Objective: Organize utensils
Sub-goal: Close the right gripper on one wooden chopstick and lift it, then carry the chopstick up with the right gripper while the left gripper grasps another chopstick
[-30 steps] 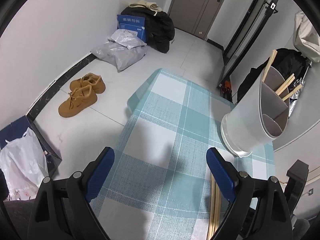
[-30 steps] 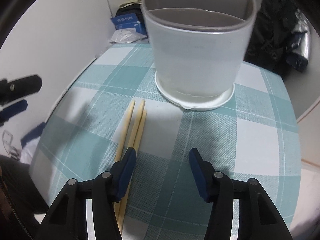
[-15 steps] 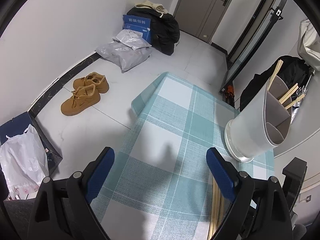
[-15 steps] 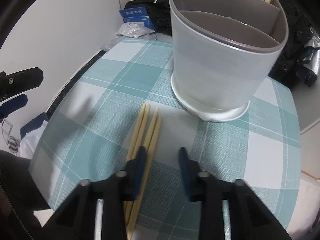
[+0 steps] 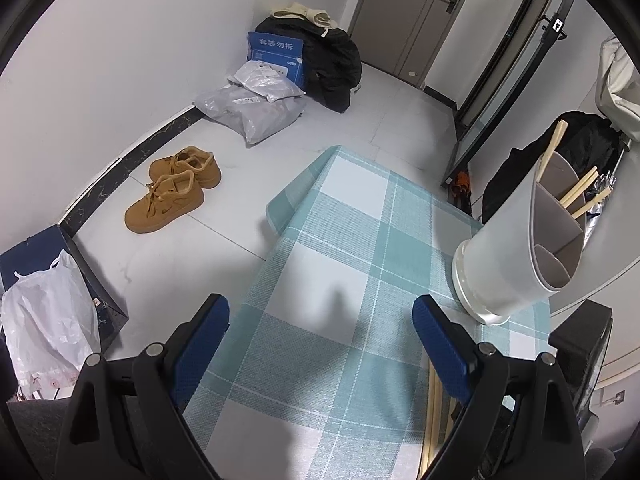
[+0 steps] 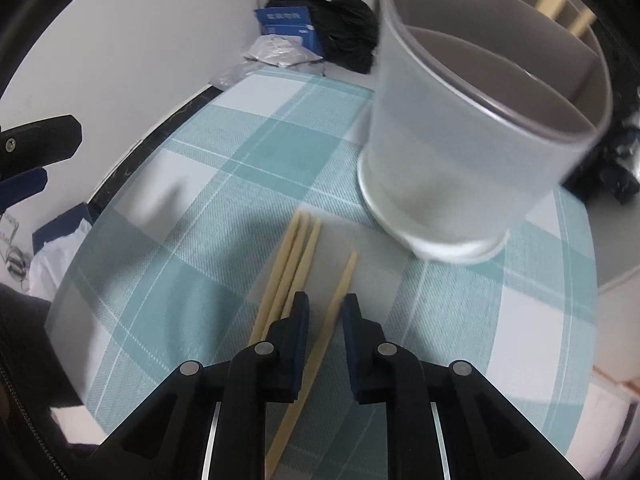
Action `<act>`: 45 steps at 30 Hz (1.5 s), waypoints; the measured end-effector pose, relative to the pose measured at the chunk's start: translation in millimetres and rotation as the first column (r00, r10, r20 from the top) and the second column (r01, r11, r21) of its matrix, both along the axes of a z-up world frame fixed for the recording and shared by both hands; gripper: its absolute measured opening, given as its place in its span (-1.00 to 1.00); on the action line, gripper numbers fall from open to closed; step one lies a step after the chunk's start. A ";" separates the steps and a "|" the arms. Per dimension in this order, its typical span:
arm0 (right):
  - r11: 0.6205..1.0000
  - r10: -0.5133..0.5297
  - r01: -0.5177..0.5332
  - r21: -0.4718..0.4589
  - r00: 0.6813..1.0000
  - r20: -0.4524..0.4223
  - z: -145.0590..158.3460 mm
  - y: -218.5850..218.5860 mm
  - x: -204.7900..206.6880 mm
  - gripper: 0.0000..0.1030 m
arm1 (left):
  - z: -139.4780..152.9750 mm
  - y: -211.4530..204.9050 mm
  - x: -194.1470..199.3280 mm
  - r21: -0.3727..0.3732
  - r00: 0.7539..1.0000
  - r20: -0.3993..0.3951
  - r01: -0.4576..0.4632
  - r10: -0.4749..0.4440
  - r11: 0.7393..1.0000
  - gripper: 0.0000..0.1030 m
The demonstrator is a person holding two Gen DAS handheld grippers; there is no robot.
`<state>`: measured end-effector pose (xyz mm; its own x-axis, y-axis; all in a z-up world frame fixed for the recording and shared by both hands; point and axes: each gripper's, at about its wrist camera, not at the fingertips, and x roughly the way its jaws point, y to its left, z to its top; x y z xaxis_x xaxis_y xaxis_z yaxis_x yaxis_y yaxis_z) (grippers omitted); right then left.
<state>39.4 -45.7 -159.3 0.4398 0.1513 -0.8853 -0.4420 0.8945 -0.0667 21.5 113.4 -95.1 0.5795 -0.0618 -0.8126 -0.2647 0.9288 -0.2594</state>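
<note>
A white divided utensil holder [image 6: 476, 128] stands on the teal checked tablecloth [image 6: 248, 168] and holds several wooden chopsticks [image 5: 576, 192] in its far compartment; it also shows in the left wrist view [image 5: 508, 264]. Three chopsticks [image 6: 288, 268] lie side by side on the cloth. My right gripper [image 6: 325, 312] has its jaws narrowed around a fourth chopstick [image 6: 340, 292] set apart to the right; contact is not clear. My left gripper [image 5: 320, 320] is open and empty above the cloth's left side, with the loose chopsticks [image 5: 434, 412] by its right finger.
The table's left edge drops to a grey floor with tan shoes [image 5: 172, 188], grey parcels [image 5: 256, 108], a black bag [image 5: 328, 64] and a white plastic bag [image 5: 48, 320]. A black bag [image 6: 616, 168] sits behind the holder.
My right gripper has narrowed from wide open to nearly shut around one chopstick, which now lies apart from the other three. The left gripper has risen slightly and stays open.
</note>
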 end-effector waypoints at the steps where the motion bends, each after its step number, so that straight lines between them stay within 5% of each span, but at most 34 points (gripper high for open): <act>1: 1.000 0.007 -0.007 0.007 1.000 -0.008 -0.1 -0.9 0.2 -0.79 | -1.1 1.5 -0.3 0.002 1.000 -0.003 -0.008 0.008 1.000 0.75; 11: 0.998 0.058 -0.059 -0.010 0.995 -0.078 2.3 -27.7 -16.3 -0.89 | -1.2 3.8 -1.0 -0.016 1.000 -0.011 -0.017 0.017 1.000 0.75; 19: 0.995 0.084 -0.085 -0.056 0.996 -0.030 2.3 -11.1 -10.4 -0.83 | -5.4 2.3 -1.1 0.006 1.000 -0.026 -0.013 0.013 1.000 0.75; 28: 0.992 -0.037 0.041 0.123 0.999 -0.039 13.3 -44.4 -1.1 -0.93 | -18.0 -20.7 6.9 0.009 0.992 -0.080 0.103 -0.102 0.995 0.75; 35: 0.910 -0.175 0.177 0.376 0.984 -0.039 50.7 -100.5 3.6 -0.93 | -33.1 -75.0 7.3 0.094 0.943 -0.158 0.311 -0.295 0.946 0.75; 45: 0.772 -0.302 0.268 0.576 0.953 -0.039 75.6 -160.7 -4.3 -0.93 | -51.7 -87.5 9.8 0.123 0.922 -0.265 0.324 -0.284 0.938 0.75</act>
<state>35.1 -206.3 -83.7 0.5866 0.4791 -0.6530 -0.1715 0.8614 0.4780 31.2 25.9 -146.8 0.3406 -0.0606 -0.9383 0.0017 0.9980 -0.0638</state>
